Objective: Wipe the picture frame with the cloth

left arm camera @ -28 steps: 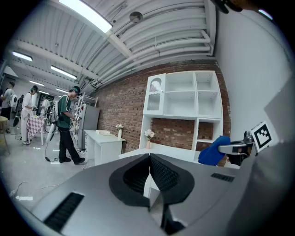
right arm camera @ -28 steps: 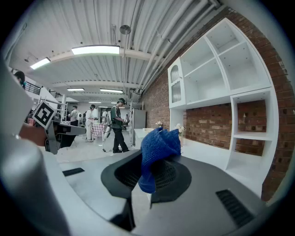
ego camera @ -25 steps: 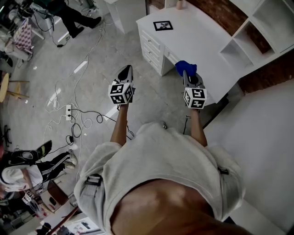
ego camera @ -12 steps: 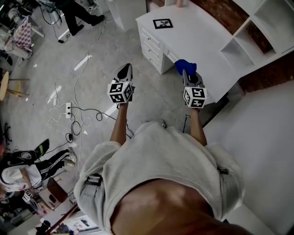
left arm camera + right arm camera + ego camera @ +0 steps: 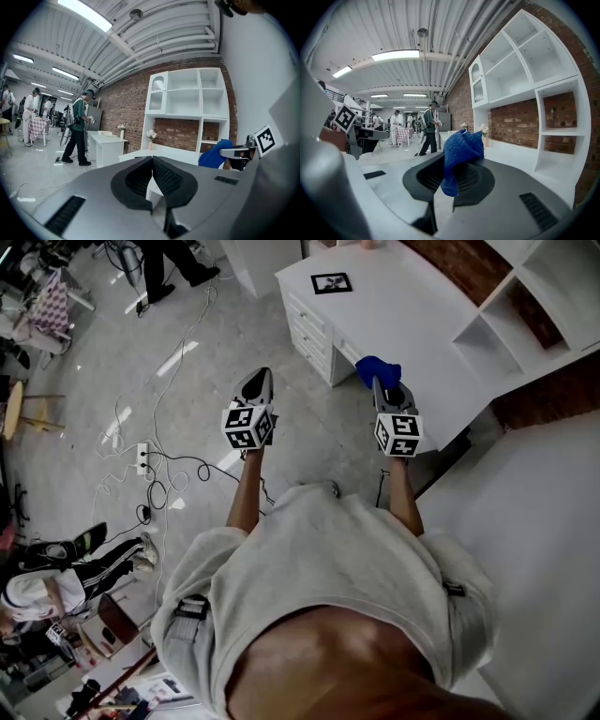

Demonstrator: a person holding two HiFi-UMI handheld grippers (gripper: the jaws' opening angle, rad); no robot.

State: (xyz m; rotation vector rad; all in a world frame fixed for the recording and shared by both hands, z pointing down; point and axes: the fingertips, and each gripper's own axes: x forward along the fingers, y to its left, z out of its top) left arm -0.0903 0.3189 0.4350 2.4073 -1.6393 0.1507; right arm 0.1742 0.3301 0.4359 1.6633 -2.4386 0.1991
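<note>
Your right gripper (image 5: 380, 383) sits right of centre in the head view, over the near edge of the white desk with drawers (image 5: 427, 329). Its jaws are clamped on a crumpled blue knitted cloth (image 5: 377, 369). In the right gripper view that cloth (image 5: 460, 149) bunches up above the dark pads, and a corner hangs down between them.

Your left gripper (image 5: 256, 382) is left of centre in the head view, over the grey floor and clear of the desk. The left gripper view shows its jaws (image 5: 152, 164) pressed together with nothing between them. At the right edge of that view you can see the other gripper with the blue cloth (image 5: 213, 154).

The small square black-edged picture frame (image 5: 330, 283) lies flat on the desk at the upper centre of the head view, well apart from the cloth and from both grippers.

White open shelving (image 5: 525, 292) fills the upper right corner. Loose cables and a power strip (image 5: 142, 463) trail over the floor at the left.
</note>
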